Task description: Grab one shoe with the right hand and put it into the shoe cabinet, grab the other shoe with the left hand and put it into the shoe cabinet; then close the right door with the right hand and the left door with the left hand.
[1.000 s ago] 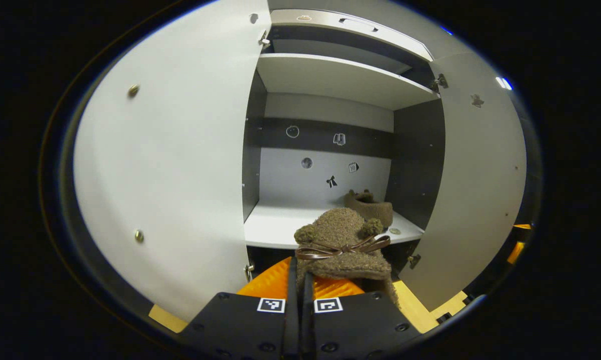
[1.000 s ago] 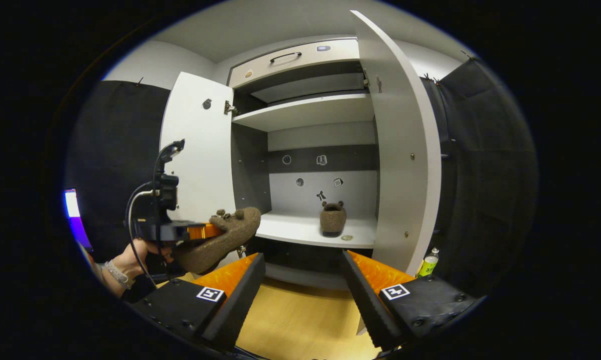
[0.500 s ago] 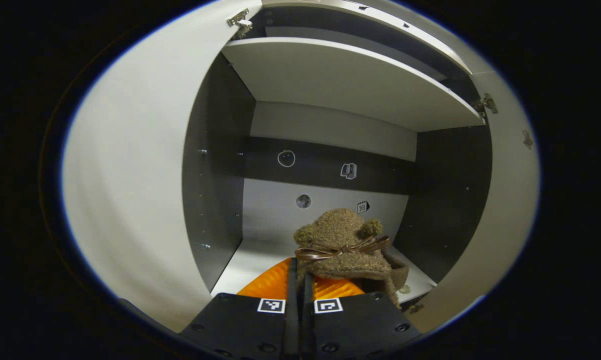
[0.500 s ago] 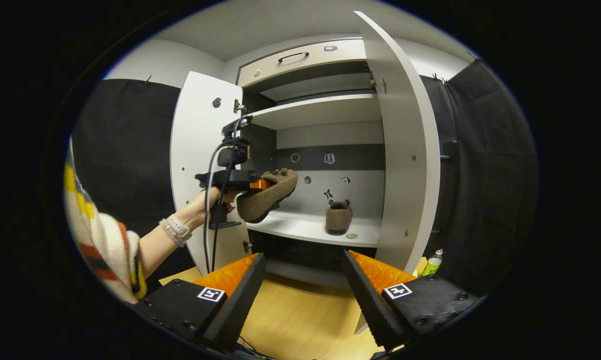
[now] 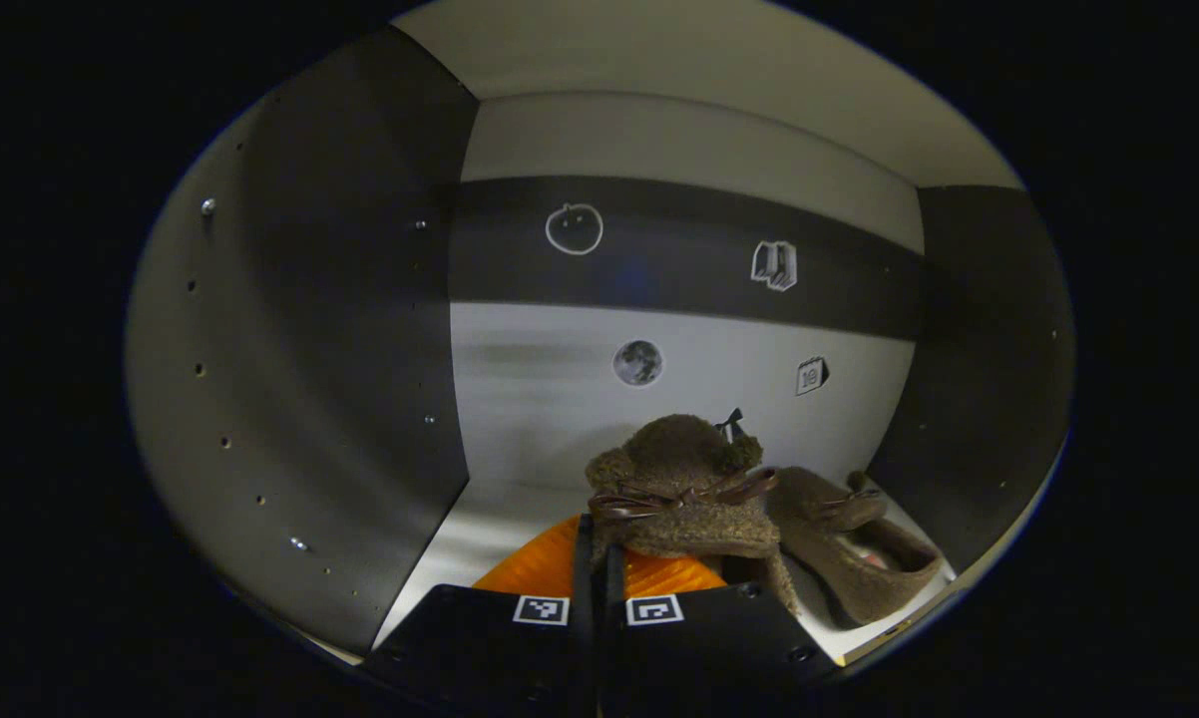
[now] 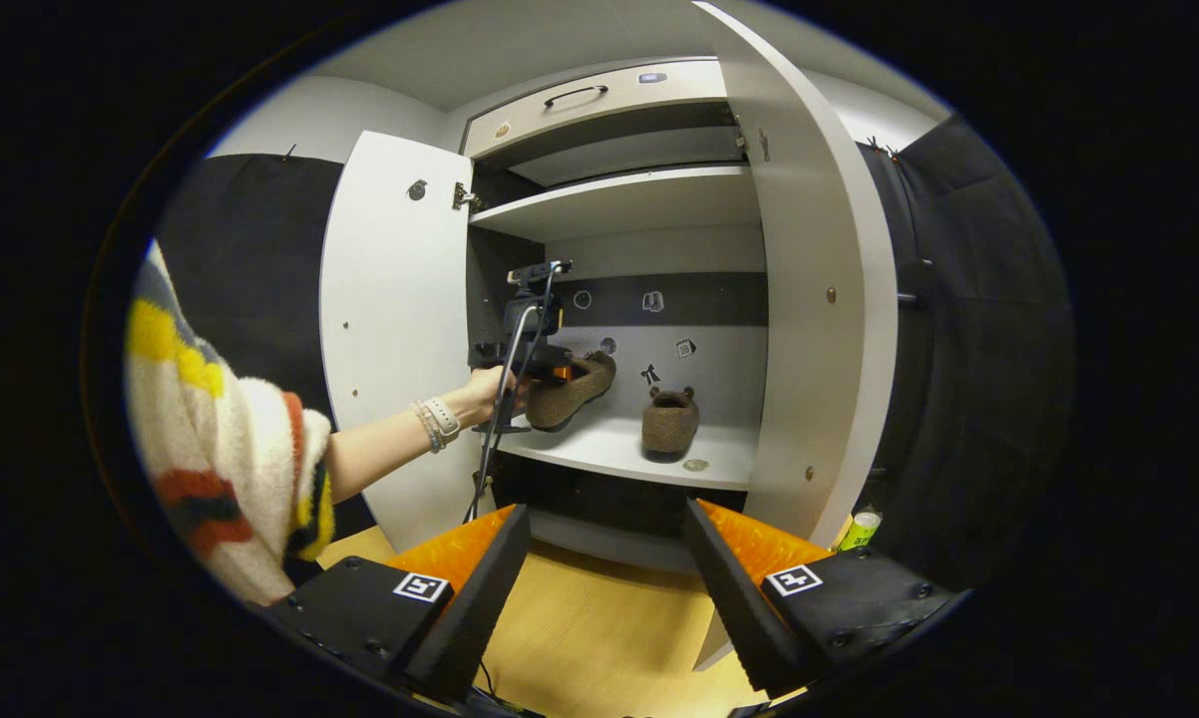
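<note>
My left gripper (image 5: 599, 529) is shut on a fuzzy brown shoe (image 5: 684, 489) with a ribbon bow, held inside the shoe cabinet (image 5: 310, 349) above its lower shelf (image 5: 480, 534). The other brown shoe (image 5: 849, 553) rests on that shelf to the right. In the right gripper view, the left gripper (image 6: 550, 367) holds its shoe (image 6: 575, 389) in the air over the shelf (image 6: 609, 454), left of the standing shoe (image 6: 669, 424). My right gripper (image 6: 604, 538) is open and empty, well back from the cabinet. Both doors, left door (image 6: 395, 319) and right door (image 6: 819, 299), stand open.
A person's arm in a striped sleeve (image 6: 225, 439) reaches from the left toward the cabinet. A green bottle (image 6: 862, 527) stands on the wooden floor (image 6: 590, 638) by the right door. An upper shelf (image 6: 629, 199) and a drawer (image 6: 590, 100) sit above. A small round item (image 6: 696, 465) lies on the shelf's front.
My left gripper has carried its shoe forward, from the doorway into the cabinet, close to the shoe on the shelf. The right gripper has stayed open and nearly still.
</note>
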{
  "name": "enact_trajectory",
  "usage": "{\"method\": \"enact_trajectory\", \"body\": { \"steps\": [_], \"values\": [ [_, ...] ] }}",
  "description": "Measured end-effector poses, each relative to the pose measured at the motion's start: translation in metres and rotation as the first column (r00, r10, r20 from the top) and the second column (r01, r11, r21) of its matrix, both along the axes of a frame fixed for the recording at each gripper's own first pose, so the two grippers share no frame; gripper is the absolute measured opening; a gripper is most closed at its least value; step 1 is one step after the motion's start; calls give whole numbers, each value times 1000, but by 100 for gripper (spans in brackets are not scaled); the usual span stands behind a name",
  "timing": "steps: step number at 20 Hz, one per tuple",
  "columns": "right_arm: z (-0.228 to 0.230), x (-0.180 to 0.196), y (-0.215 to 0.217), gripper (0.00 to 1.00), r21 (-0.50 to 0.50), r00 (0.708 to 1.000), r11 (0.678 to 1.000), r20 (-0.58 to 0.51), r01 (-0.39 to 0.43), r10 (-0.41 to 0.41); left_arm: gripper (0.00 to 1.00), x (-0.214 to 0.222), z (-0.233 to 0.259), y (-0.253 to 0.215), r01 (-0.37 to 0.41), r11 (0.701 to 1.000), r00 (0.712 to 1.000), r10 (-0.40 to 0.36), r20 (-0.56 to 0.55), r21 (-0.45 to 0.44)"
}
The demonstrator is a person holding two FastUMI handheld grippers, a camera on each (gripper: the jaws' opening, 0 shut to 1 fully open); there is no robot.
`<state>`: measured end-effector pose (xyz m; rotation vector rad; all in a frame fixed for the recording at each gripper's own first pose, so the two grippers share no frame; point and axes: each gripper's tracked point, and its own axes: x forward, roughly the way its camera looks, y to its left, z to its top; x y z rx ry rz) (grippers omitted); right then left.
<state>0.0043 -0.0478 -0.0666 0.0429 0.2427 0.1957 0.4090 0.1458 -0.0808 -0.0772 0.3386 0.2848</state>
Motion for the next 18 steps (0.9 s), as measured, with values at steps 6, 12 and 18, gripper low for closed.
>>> {"method": "enact_trajectory", "body": {
  "steps": [6, 12, 18],
  "values": [
    [-7, 8, 4, 98, -20, 1000, 1000, -16, -16, 15, 7, 15, -44, 4, 1, 999, 994, -5, -108, -36],
    [-8, 14, 3, 98, 19, 1000, 1000, -21, -4, 4, 19, 17, -48, 3, 33, 999, 992, -38, -123, -44],
    [-1, 13, 9, 98, 31, 1000, 1000, 1, -7, 7, 75, -7, -13, 1, 74, 994, 992, -66, -104, 75]
  ]
}}
